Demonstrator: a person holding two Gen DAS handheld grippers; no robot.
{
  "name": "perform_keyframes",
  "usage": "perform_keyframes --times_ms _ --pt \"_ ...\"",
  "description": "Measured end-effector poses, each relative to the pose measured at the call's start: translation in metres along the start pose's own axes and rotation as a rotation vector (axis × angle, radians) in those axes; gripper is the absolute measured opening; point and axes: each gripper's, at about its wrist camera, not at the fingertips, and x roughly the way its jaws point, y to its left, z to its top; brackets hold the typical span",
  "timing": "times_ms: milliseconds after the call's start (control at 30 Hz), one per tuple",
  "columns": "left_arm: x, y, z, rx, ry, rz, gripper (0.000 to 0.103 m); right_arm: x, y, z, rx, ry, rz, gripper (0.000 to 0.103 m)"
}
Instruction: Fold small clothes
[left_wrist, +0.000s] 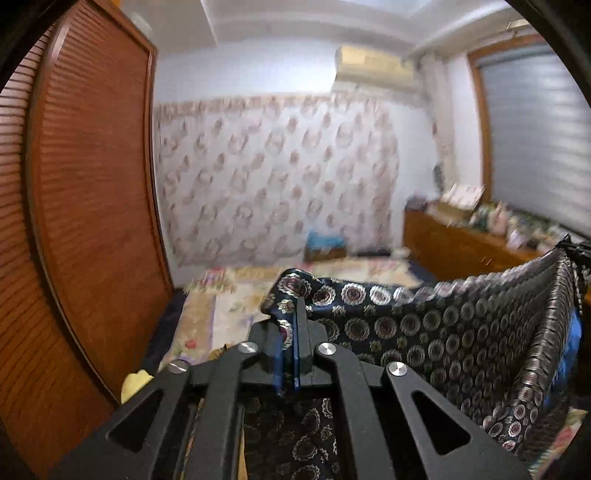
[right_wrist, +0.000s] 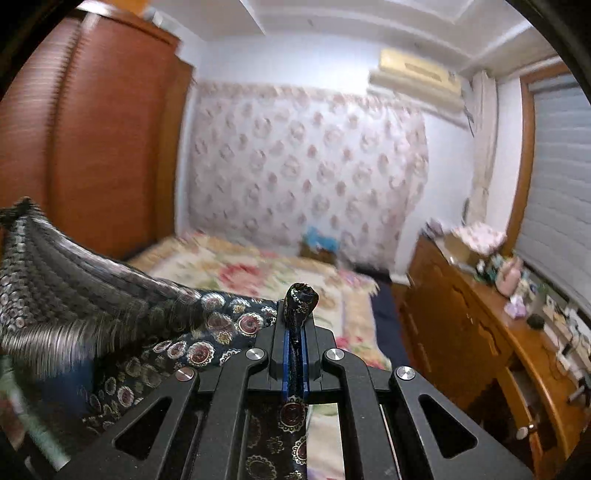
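A dark navy garment (left_wrist: 443, 332) with round silver and red medallions hangs stretched in the air between both grippers. My left gripper (left_wrist: 293, 317) is shut on one corner of it; the cloth runs off to the right and drapes below. My right gripper (right_wrist: 295, 325) is shut on another corner, a bunched tip (right_wrist: 301, 297) poking above the fingers. In the right wrist view the garment (right_wrist: 110, 325) runs off to the left, blurred by motion. Both grippers are raised above the bed.
A bed with a floral cover (right_wrist: 266, 273) lies below and ahead. A brown louvred wardrobe (left_wrist: 92, 184) stands at the left. A wooden dresser (right_wrist: 480, 332) with small items stands at the right under a window with a blind. A patterned curtain (left_wrist: 277, 177) covers the far wall.
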Motion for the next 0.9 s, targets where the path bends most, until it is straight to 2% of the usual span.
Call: perform_keyframes --times_ms 33,67,100,167,233,267,300,333,400,467,600,700,900 --pt "0.028 -0.004 -0.005 0.013 0.051 0.022 0.010 0.029 0.003 -0.001 0.013 0.050 -0.011 0.006" --pt "0.056 -0.005 -0.013 0.019 0.106 0.036 0.010 0.061 0.007 -0.006 0.028 0.116 -0.021 0.014" --pt "0.080 -0.004 -0.022 0.021 0.158 0.027 0.011 0.089 0.013 -0.010 0.038 0.185 -0.035 0.018" --pt "0.108 -0.004 -0.042 0.023 0.237 0.018 0.012 0.135 0.026 -0.025 0.057 0.296 -0.083 0.031" --pt "0.112 -0.005 -0.058 0.035 0.256 0.026 0.022 0.153 0.038 -0.043 0.095 0.334 -0.077 0.042" --pt "0.111 -0.005 -0.065 0.032 0.266 0.009 0.034 0.156 0.043 -0.048 0.109 0.336 -0.057 0.048" --pt "0.110 -0.006 -0.074 0.029 0.283 -0.023 0.047 0.158 0.049 -0.052 0.114 0.337 -0.042 0.051" --pt "0.108 -0.008 -0.081 0.032 0.298 -0.050 0.048 0.160 0.049 -0.055 0.108 0.339 -0.029 0.052" --pt "0.097 -0.014 -0.095 0.044 0.324 -0.082 0.049 0.154 0.060 -0.062 0.084 0.344 0.003 0.052" --pt "0.085 -0.024 -0.106 0.048 0.330 -0.101 0.049 0.137 0.052 -0.075 0.076 0.351 0.040 0.052" --pt "0.065 -0.046 -0.112 0.041 0.305 -0.136 0.049 0.108 0.005 -0.083 0.075 0.339 0.103 0.052" --pt "0.054 -0.067 -0.114 0.034 0.307 -0.195 0.049 0.077 -0.003 -0.088 0.083 0.330 0.149 0.052" --pt "0.041 -0.107 -0.130 0.048 0.342 -0.275 0.049 0.071 -0.005 -0.086 0.094 0.335 0.218 0.052"
